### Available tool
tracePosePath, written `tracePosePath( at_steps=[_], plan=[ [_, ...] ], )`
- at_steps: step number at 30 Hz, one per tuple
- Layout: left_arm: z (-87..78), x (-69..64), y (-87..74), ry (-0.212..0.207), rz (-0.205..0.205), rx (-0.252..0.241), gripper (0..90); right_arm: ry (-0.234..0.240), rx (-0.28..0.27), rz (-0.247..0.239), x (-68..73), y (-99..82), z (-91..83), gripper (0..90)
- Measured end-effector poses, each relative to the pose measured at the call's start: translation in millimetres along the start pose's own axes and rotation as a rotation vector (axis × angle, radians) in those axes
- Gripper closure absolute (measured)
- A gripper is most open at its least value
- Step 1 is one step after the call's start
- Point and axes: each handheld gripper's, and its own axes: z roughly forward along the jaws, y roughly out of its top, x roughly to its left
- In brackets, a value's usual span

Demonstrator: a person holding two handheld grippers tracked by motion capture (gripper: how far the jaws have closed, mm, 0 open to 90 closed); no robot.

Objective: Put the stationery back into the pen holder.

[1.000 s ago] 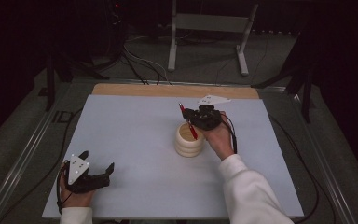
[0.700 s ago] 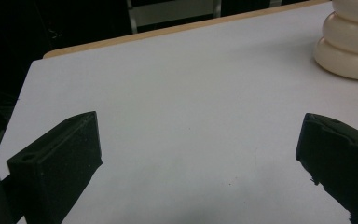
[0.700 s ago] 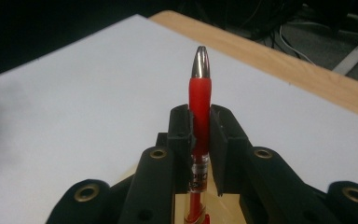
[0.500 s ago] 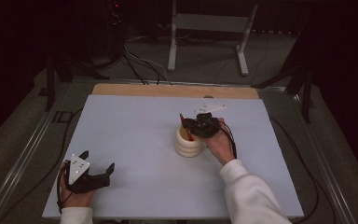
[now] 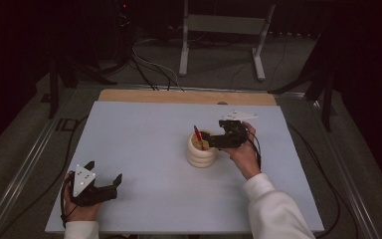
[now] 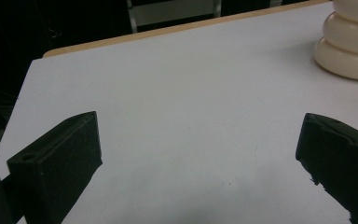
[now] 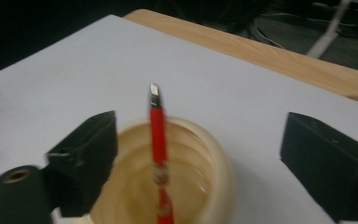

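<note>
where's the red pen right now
The red pen stands leaning inside the cream ribbed holder near the middle of the table in the high view, with the open right gripper just to its right.

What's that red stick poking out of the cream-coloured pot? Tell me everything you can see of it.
The red stick looks like a pen or pencil: a slim red shaft with a small silvery tip at its upper end and a paler band lower down. It stands in the cream ribbed pot, leaning toward the pot's far left rim, with its top clear above the rim and its lower end hidden inside. The right gripper is at the pot's right side with its jaws wide apart, and nothing grips the stick.
</note>
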Motion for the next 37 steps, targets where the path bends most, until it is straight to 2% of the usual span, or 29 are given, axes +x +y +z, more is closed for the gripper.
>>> tracePosePath(
  at_steps=[1,4,8,9,12,13,15,18,19,20,21,23,24,25,27,30,33,35,37],
  plan=[
    [0.0,0.0,0.0,0.0,0.0,0.0,0.7,0.0,0.0,0.0,0.0,0.0,0.0,9.6],
    [-0.3,0.2,0.0,0.002,-0.002,0.0,0.7,-0.061,0.016,0.007,-4.4,-7.4,-10.8,3.9],
    [-1.1,0.8,0.0,0.006,-0.005,-0.001,0.7,-0.066,0.015,0.008,-5.7,-9.6,-13.6,3.1],
    [-1.1,0.9,0.0,0.006,-0.007,-0.002,0.6,-0.107,0.03,0.015,-9.8,-23.5,-30.5,0.0],
    [-1.2,0.8,0.1,0.007,-0.009,-0.004,0.6,-0.123,0.02,0.019,-10.1,-36.7,-45.4,0.0],
    [-1.3,0.7,0.2,0.006,-0.009,-0.004,0.6,-0.142,0.01,0.012,-9.5,-47.1,-55.2,0.0],
    [-1.6,0.8,0.3,0.007,-0.009,-0.006,0.6,-0.147,0.005,0.01,-9.5,-52.6,-60.0,0.0],
    [-2.2,1.4,0.7,0.006,-0.014,-0.009,0.6,-0.157,-0.024,0.006,-8.8,-71.4,-73.8,0.0],
    [-2.2,1.7,0.7,0.004,-0.018,-0.01,0.6,-0.178,-0.056,-0.007,-7.1,-85.7,-81.8,0.0],
    [-2.3,1.9,0.7,0.004,-0.02,-0.012,0.6,-0.178,-0.056,-0.007,-7.1,-85.7,-81.8,0.0],
    [-2.7,2.3,1.0,0.003,-0.023,-0.014,0.6,-0.176,-0.072,-0.001,-6.5,-99.5,-88.4,0.0],
    [-2.8,2.7,1.2,-0.001,-0.029,-0.019,0.6,-0.176,-0.072,-0.001,-6.5,-99.5,-88.4,0.0],
    [-3.5,2.8,2.4,0.001,-0.026,-0.023,0.6,-0.181,-0.086,-0.003,-6.2,-105.9,-91.8,0.0],
    [-3.9,2.9,3.0,-0.002,-0.03,-0.027,0.6,-0.203,-0.124,0.0,-5.7,-117.3,-98.8,0.0],
    [-4.5,3.1,4.6,-0.009,-0.034,-0.036,0.6,-0.214,-0.153,0.012,-7.0,-129.0,-107.5,0.0],
    [-5.2,2.2,8.1,-0.022,-0.037,-0.05,0.6,-0.221,-0.174,0.024,-8.1,-135.2,-114.7,0.0],
    [-5.7,2.4,10.9,-0.033,-0.041,-0.065,0.6,-0.234,-0.215,0.063,-9.7,-146.5,-125.1,0.0],
    [-5.9,2.8,11.8,-0.036,-0.044,-0.07,0.6,-0.233,-0.221,0.095,-12.4,-153.4,-128.2,0.0],
    [-5.7,3.0,11.7,-0.037,-0.046,-0.069,0.6,-0.234,-0.216,0.1,-13.3,-154.5,-128.1,0.0]
  ],
)
